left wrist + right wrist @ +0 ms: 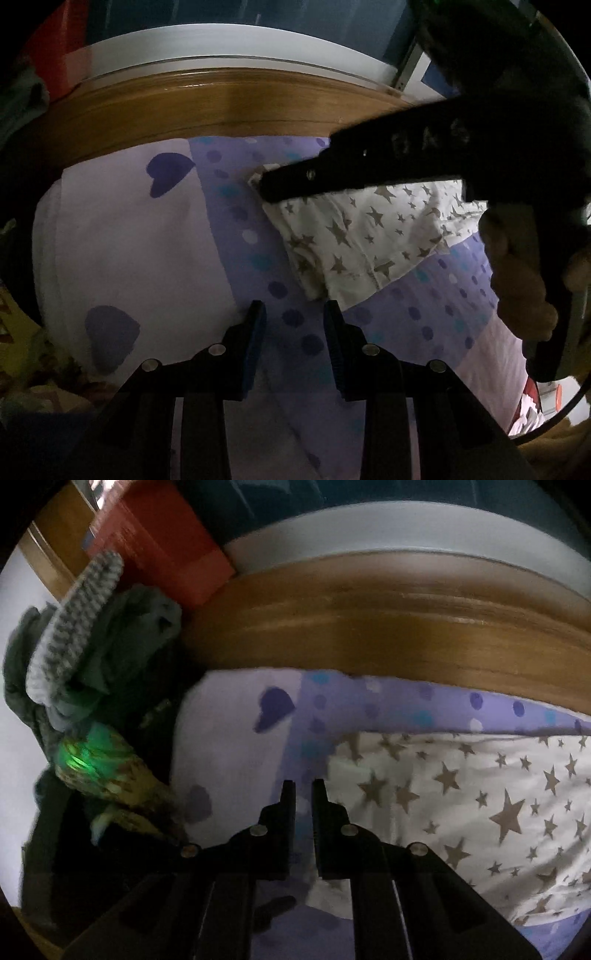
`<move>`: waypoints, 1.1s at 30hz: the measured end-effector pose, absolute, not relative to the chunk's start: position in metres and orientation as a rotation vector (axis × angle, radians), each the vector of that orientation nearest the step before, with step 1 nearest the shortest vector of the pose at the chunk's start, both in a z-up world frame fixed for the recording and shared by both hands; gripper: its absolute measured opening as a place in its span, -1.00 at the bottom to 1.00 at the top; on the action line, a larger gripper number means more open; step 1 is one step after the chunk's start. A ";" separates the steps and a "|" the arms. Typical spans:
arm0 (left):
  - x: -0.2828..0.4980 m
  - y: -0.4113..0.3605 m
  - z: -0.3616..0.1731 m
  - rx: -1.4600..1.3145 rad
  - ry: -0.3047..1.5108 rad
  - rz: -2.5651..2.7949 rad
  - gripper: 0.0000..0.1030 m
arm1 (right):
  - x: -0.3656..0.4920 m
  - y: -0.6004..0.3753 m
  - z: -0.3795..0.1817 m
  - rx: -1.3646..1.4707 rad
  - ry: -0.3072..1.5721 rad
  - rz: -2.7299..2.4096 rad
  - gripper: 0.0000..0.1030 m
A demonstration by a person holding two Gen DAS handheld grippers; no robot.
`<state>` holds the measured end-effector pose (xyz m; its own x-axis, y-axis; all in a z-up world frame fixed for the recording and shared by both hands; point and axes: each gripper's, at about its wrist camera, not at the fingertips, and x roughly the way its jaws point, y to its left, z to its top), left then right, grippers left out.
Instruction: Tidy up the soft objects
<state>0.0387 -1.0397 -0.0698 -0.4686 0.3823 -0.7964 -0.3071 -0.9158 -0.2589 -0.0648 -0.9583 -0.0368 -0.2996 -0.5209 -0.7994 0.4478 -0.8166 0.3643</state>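
A white pillow with grey stars (369, 240) lies on a lilac bedsheet (129, 240) printed with dots and hearts. In the left wrist view my right gripper (264, 188) reaches in from the upper right, its jaws pinched on the pillow's far left corner; a bit of fabric pokes out past the tip. The right wrist view shows the right gripper (303, 788) nearly closed at the left edge of the pillow (480, 812). My left gripper (295, 314) hovers open over the dotted stripe just in front of the pillow, with nothing between its blue pads (256, 332).
A wooden headboard (369, 635) runs behind the bed with a white ledge (406, 528) above it. A red box (159, 535) stands at the far left. Dark clothes (122, 646) and a grey knit piece (74, 627) are heaped left of the sheet. A hand (517, 280) holds the right gripper's handle.
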 end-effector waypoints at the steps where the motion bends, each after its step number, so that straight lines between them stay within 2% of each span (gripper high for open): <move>1: 0.039 -1.040 -0.069 -1.324 -0.109 2.396 -0.37 | -0.061 -0.953 -0.030 1.319 -0.110 -2.151 -0.80; 2: 0.038 -1.041 -0.068 -1.322 -0.111 2.399 -0.37 | -0.057 -0.948 -0.024 1.286 -0.123 -2.165 -0.67; 3: 0.037 -1.042 -0.067 -1.322 -0.117 2.400 -0.37 | -0.054 -0.945 -0.020 1.264 -0.114 -2.188 -0.43; 5: 0.034 -1.045 -0.064 -1.317 -0.129 2.404 -0.37 | -0.040 -0.932 -0.014 1.218 -0.044 -2.262 -0.08; 6: 0.031 -1.046 -0.062 -1.311 -0.135 2.408 -0.37 | -0.032 -0.925 -0.016 1.208 0.002 -2.303 -0.04; 11: 0.001 -1.049 -0.050 -1.274 -0.184 2.401 -0.26 | -0.008 -0.911 -0.038 1.249 0.093 -2.334 -0.04; 18: -0.040 -1.048 -0.062 -1.347 -0.239 2.356 -0.26 | 0.009 -0.926 -0.067 1.292 0.091 -2.316 -0.04; 22: -0.038 -1.049 -0.061 -1.318 -0.206 2.374 -0.26 | 0.014 -0.939 -0.073 1.277 0.195 -2.362 -0.06; 25: -0.038 -1.044 -0.059 -1.283 -0.194 2.382 -0.26 | 0.016 -0.941 -0.073 1.275 0.207 -2.388 -0.17; 27: -0.037 -1.041 -0.056 -1.256 -0.189 2.381 -0.28 | 0.016 -0.939 -0.073 1.281 0.193 -2.414 -0.43; 28: -0.037 -1.040 -0.055 -1.242 -0.182 2.382 -0.32 | 0.016 -0.938 -0.073 1.285 0.184 -2.421 -0.50; 31: -0.039 -1.037 -0.055 -1.221 -0.171 2.374 -0.74 | 0.018 -0.936 -0.074 1.282 0.168 -2.450 -0.64; 32: -0.039 -1.036 -0.056 -1.220 -0.172 2.370 -0.83 | 0.019 -0.936 -0.074 1.278 0.166 -2.459 -0.65; 33: -0.040 -1.036 -0.057 -1.222 -0.176 2.364 -0.83 | 0.020 -0.937 -0.074 1.274 0.166 -2.465 -0.65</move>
<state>-0.0398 -1.0362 -0.0569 -0.4929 0.4617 -0.7375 -0.3475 -0.8815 -0.3197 0.0198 -0.9366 -0.0740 -0.5285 -0.2608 -0.8079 0.3668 -0.9284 0.0597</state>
